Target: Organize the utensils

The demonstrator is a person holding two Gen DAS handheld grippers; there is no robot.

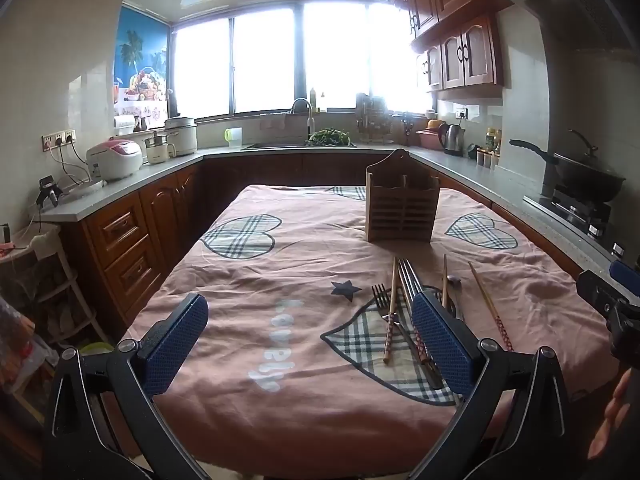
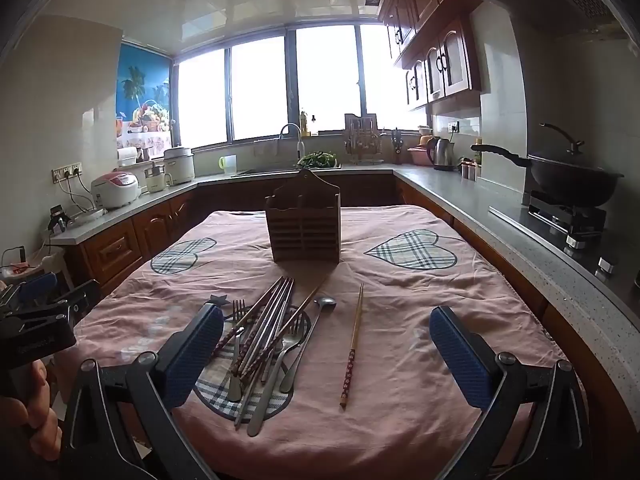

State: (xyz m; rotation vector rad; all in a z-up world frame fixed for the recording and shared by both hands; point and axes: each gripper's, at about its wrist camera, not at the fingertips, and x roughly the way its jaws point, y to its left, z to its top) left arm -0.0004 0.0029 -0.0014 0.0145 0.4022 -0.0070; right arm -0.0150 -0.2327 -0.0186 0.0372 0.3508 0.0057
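Both tools hang over the table with their jaws spread wide and nothing between the ribbed blue pads. Ahead of the right gripper, toward its left finger, lies a loose heap of utensils: slim steel chopsticks, wooden chopsticks with patterned red ends, forks and a long spoon, crossing one another on a plaid heart patch. One wooden chopstick lies alone between the fingers, apart from the heap. Beyond stands a slatted wooden holder, upright on the wrinkled pink cloth. The left gripper has the heap by its right finger.
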